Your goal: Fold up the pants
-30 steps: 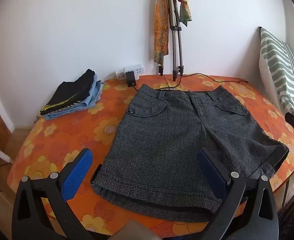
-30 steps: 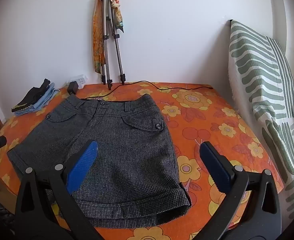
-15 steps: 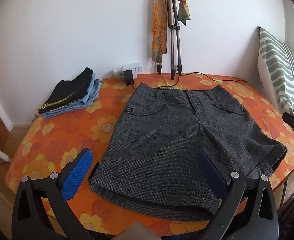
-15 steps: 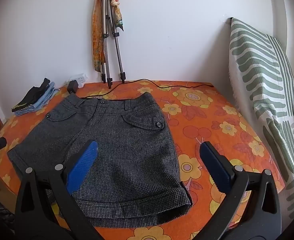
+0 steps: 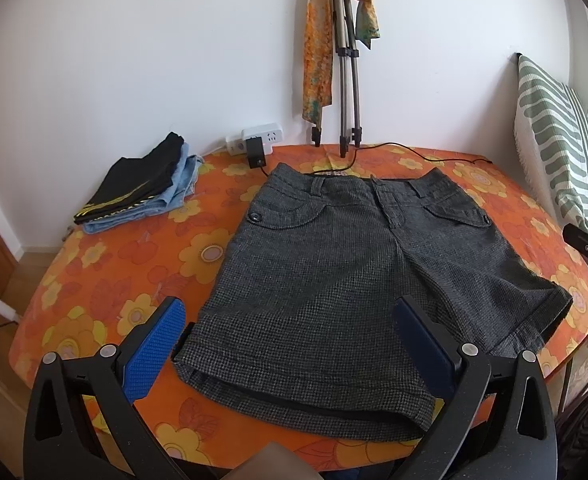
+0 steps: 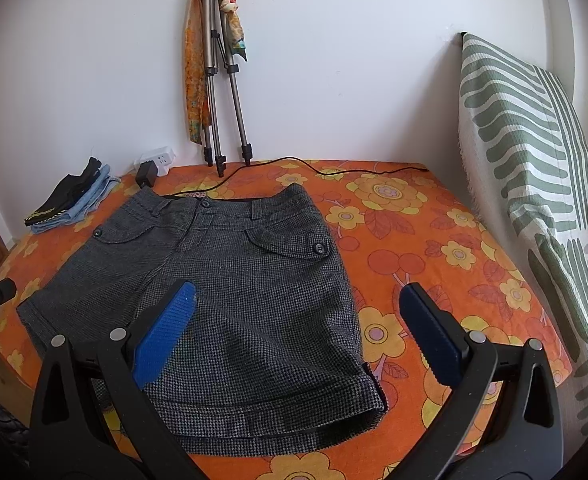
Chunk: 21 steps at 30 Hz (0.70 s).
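coarse woven matt shorts (image 5: 358, 280) on smooth printed cloth table cover (image 5: 134, 280); ribbed blue tool pads (image 6: 162, 336)

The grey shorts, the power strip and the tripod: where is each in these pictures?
grey shorts (image 5: 334, 280): left wrist view, middle of the front fabric.
power strip (image 5: 260, 138): left wrist view, its white face by the wall.
tripod (image 6: 214, 80): right wrist view, on its folded metal legs.

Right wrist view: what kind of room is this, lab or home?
Most likely a home room, not a lab. A table with an orange flowered cloth stands against a plain white wall, a striped cushion leans at the side, and folded clothes sit stacked near a power strip.
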{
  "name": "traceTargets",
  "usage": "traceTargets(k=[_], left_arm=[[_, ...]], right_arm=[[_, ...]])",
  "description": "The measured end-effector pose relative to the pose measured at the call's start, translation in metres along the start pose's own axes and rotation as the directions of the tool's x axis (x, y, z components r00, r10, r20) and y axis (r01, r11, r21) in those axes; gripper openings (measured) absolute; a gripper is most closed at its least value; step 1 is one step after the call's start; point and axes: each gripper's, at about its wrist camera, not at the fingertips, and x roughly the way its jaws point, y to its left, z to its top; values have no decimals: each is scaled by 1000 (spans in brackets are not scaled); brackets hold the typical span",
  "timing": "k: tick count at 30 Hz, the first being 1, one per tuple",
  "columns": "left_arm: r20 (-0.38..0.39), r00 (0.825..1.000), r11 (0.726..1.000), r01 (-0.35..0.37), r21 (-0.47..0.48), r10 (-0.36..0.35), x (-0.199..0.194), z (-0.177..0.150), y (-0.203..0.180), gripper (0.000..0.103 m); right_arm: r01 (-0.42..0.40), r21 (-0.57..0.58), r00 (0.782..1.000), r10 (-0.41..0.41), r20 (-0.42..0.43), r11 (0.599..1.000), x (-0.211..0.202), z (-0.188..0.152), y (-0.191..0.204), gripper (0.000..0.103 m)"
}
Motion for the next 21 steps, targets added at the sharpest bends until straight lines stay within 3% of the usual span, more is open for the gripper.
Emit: traceTargets(k=[21], left_arm=[[0, 1000, 1000, 1, -6, -1, -2, 2, 0, 103]], right_arm=[[-5, 5, 1000, 5, -2, 1000, 0, -1, 1, 103]])
